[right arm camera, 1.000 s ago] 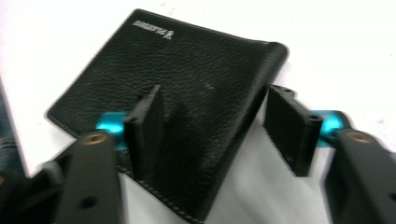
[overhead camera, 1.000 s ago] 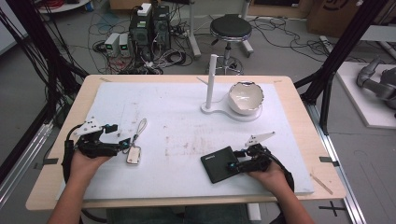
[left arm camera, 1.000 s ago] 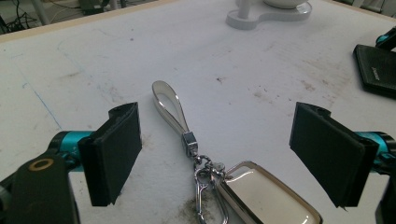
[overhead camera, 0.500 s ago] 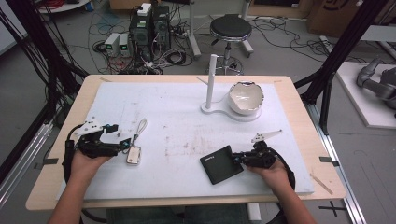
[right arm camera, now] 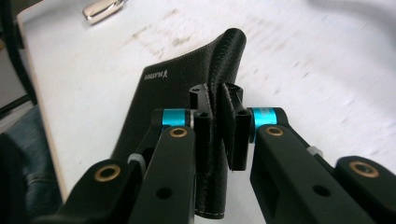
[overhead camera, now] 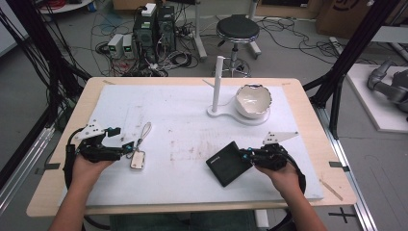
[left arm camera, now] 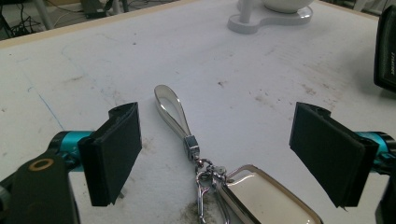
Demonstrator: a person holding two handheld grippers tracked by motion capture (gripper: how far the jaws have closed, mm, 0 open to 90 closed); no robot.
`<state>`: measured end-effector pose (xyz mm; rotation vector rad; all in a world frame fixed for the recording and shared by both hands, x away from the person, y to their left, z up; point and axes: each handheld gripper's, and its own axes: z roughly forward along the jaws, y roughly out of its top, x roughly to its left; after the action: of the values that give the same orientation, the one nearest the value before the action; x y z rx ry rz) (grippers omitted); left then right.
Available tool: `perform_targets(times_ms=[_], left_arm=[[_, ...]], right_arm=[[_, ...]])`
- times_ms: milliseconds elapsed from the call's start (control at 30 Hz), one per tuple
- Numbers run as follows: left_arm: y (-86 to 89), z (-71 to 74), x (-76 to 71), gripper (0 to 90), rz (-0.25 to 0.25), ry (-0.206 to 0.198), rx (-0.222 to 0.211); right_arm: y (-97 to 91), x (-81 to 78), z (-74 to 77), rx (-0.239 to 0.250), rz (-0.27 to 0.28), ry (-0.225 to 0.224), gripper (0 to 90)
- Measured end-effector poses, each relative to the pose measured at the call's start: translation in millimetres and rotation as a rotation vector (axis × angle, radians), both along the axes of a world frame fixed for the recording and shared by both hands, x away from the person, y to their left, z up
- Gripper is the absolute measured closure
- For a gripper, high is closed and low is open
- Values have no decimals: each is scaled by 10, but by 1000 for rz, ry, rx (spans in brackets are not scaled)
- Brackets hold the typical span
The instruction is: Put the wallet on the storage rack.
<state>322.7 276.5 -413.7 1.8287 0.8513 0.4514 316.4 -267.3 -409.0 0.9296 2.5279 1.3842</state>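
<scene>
A black leather wallet (overhead camera: 227,163) lies on the white mat at the right. My right gripper (overhead camera: 246,155) is shut on its near right edge, and that edge (right arm camera: 224,60) is raised off the mat. Its jaws have just been closing, and they now pinch the wallet (right arm camera: 177,84) between the pads. At the left, a cream key fob (overhead camera: 137,160) with a looped strap (overhead camera: 144,130) rests on the mat. My left gripper (overhead camera: 126,147) stands open beside it. In the left gripper view the pads (left arm camera: 114,149) stand wide on either side of the strap (left arm camera: 170,107) and the fob (left arm camera: 266,196), touching neither.
A white bowl (overhead camera: 253,100) sits on a white stand base with an upright post (overhead camera: 218,79) at the back right. The wallet's corner (left arm camera: 386,51) shows at the far right of the left gripper view. The table's wooden rim (overhead camera: 192,81) frames the mat.
The right gripper's jaws have shut on the wallet's edge, and the hand has risen a little, tilting that edge up. The left hand and the key fob have kept still.
</scene>
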Motion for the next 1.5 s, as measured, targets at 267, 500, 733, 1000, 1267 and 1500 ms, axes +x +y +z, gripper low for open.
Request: perform_targets(times_ms=[267, 500, 733, 1000, 1267, 1500], left_arm=[[26, 2, -18, 169, 12, -3, -9], [22, -4, -22, 169, 12, -5, -11], [32, 6, -32, 169, 18, -10, -19], [40, 11, -33, 169, 21, -12, -26], [40, 15, -32, 169, 19, -13, -31], [48, 13, -29, 169, 22, -12, -34]], right_arm=[[-20, -3, 183, -28, -33, -97, 852], [-19, 32, 320, -56, -47, -153, 852], [-57, 120, 540, -70, -97, -225, 853], [-118, 308, 934, -101, -158, -307, 852], [-144, 515, 1141, -128, -207, -335, 852], [-181, 704, 1247, -161, -247, -344, 852]])
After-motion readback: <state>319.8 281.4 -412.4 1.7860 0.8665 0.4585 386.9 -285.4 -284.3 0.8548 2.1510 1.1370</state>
